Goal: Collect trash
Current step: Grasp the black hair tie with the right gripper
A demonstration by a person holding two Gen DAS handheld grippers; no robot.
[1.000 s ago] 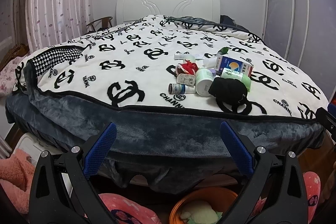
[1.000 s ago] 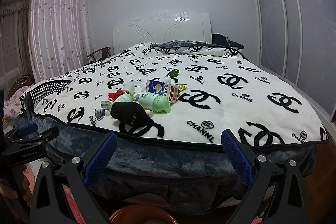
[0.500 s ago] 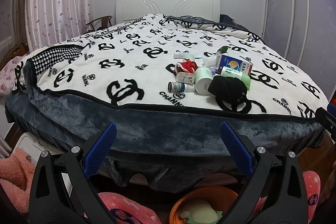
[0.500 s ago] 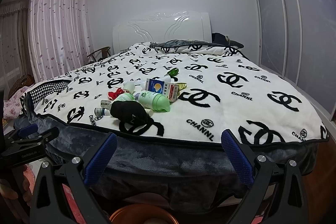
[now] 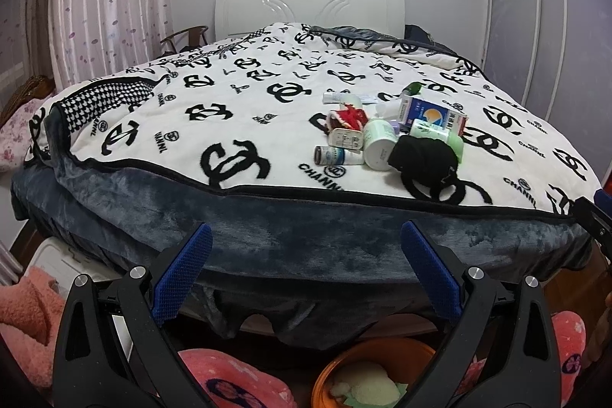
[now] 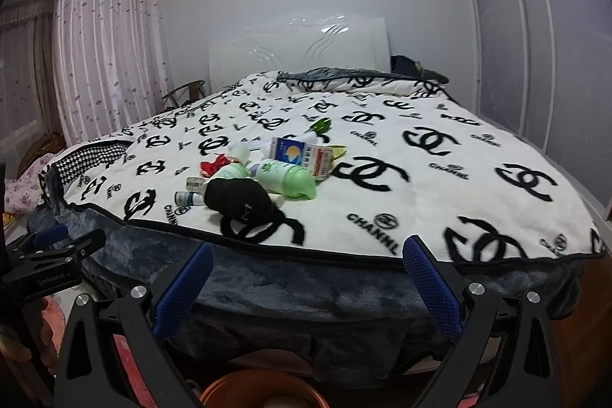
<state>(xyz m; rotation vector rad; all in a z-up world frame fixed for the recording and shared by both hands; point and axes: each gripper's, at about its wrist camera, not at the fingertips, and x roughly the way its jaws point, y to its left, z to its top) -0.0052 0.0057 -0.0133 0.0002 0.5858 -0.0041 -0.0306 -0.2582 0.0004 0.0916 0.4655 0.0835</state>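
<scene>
Bed (image 5: 267,243) with white logo-print blanket (image 5: 244,109), grey plush edge at 6 o'clock. Trash pile at 3 o'clock of blanket: black cloth (image 5: 422,155), white jar (image 5: 378,144), green bottle (image 5: 436,134), blue-white box (image 5: 432,113), small tube (image 5: 336,155), red wrapper (image 5: 350,115), all touching.

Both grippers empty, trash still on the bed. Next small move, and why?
Probably reach the right gripper forward over the bed edge toward the black cloth: its jaws are open and empty, and the cloth is the nearest item of the pile. The left gripper is also open, short of the bed.
</scene>
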